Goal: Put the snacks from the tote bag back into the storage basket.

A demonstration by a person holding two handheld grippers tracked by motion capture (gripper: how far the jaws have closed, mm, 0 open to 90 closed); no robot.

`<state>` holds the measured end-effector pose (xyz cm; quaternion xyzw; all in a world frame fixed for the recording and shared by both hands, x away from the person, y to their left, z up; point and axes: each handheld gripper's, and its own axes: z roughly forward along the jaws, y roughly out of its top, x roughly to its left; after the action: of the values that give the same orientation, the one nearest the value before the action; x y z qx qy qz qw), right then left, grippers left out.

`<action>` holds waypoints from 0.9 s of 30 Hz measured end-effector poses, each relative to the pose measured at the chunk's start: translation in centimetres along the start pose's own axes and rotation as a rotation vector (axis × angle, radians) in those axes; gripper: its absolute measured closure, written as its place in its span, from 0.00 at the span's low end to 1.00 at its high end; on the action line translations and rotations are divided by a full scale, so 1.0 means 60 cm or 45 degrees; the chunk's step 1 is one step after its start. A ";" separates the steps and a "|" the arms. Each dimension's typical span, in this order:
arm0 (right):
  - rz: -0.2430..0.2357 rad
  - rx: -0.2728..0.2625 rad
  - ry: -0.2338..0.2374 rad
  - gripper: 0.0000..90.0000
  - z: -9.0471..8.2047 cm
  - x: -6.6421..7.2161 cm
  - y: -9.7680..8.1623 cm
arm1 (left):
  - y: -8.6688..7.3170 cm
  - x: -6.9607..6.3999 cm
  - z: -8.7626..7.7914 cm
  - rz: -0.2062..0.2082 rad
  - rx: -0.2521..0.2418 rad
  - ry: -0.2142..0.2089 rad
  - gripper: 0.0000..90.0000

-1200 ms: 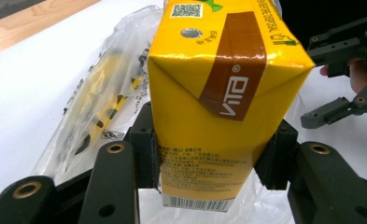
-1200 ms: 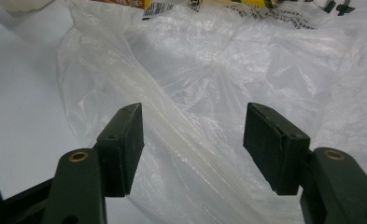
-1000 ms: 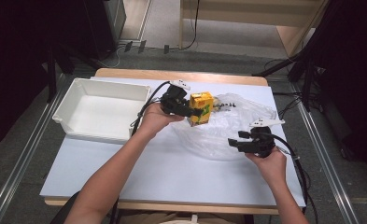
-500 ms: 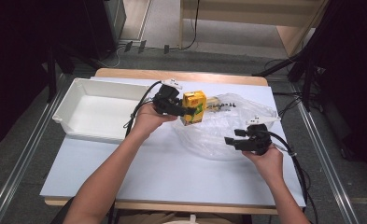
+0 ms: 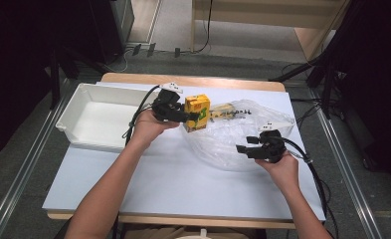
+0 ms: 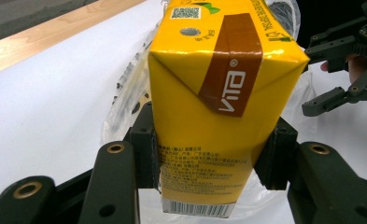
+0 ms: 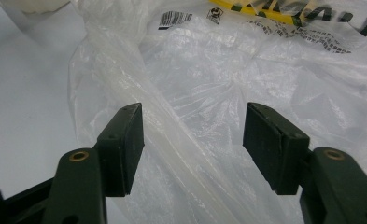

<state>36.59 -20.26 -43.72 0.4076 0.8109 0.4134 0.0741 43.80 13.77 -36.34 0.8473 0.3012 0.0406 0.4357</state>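
**Two grippers at work over a plastic bag, one clamped on a drink carton**

Two black hand-held grippers work above a white table top (image 5: 173, 184). The left gripper (image 5: 195, 117) has its jaws closed on the sides of a yellow rectangular drink carton with a brown stripe (image 6: 214, 107), pads pressed against both faces; the carton is held above the near-left edge of a crumpled clear plastic bag (image 5: 233, 139), between the bag and a white rectangular plastic tray (image 5: 101, 117). The tray lies at the table's left side, its right rim just beside the left hand. The right gripper (image 5: 243, 148) sits at the bag's right part, jaws spread wide with nothing clamped; in the right gripper view a twisted fold of bag film runs between the pads without either pressing on it. Bare table stretches toward the person. A wooden edge (image 5: 193, 80) borders the far side. Grey floor and trailing cables surround the table.
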 end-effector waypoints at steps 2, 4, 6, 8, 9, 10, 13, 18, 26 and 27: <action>0.008 -0.001 0.006 0.44 0.001 -0.001 0.001 | -0.001 0.002 -0.004 0.000 0.002 0.005 0.58; 0.013 -0.003 0.011 0.44 0.001 0.000 0.002 | -0.002 0.003 -0.007 -0.005 0.001 0.007 0.58; 0.006 0.001 0.008 0.44 0.001 0.000 0.003 | -0.004 0.006 -0.011 -0.011 0.007 0.008 0.58; 0.001 0.000 0.010 0.44 0.001 0.000 0.003 | -0.005 0.007 -0.015 -0.012 0.006 0.007 0.58; 0.001 -0.002 0.008 0.44 0.002 0.000 0.004 | -0.006 0.009 -0.017 -0.013 0.005 0.011 0.58; -0.001 -0.001 0.009 0.44 0.002 -0.001 0.004 | -0.006 0.009 -0.018 -0.015 0.002 0.010 0.58; -0.006 0.006 0.005 0.44 0.002 -0.002 0.005 | -0.008 0.016 -0.025 -0.022 -0.004 0.012 0.58; -0.018 0.017 0.016 0.44 0.002 -0.001 0.005 | -0.012 0.023 -0.036 -0.038 -0.014 0.027 0.58; -0.019 0.021 0.022 0.44 0.003 -0.004 0.006 | -0.016 0.034 -0.050 -0.049 -0.014 0.036 0.58; -0.016 0.022 0.021 0.44 0.004 -0.004 0.006 | -0.017 0.037 -0.052 -0.048 -0.012 0.042 0.58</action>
<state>37.07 -20.16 -43.63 0.3995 0.8176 0.4092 0.0664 44.05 17.66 -35.61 0.8385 0.3240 0.0476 0.4355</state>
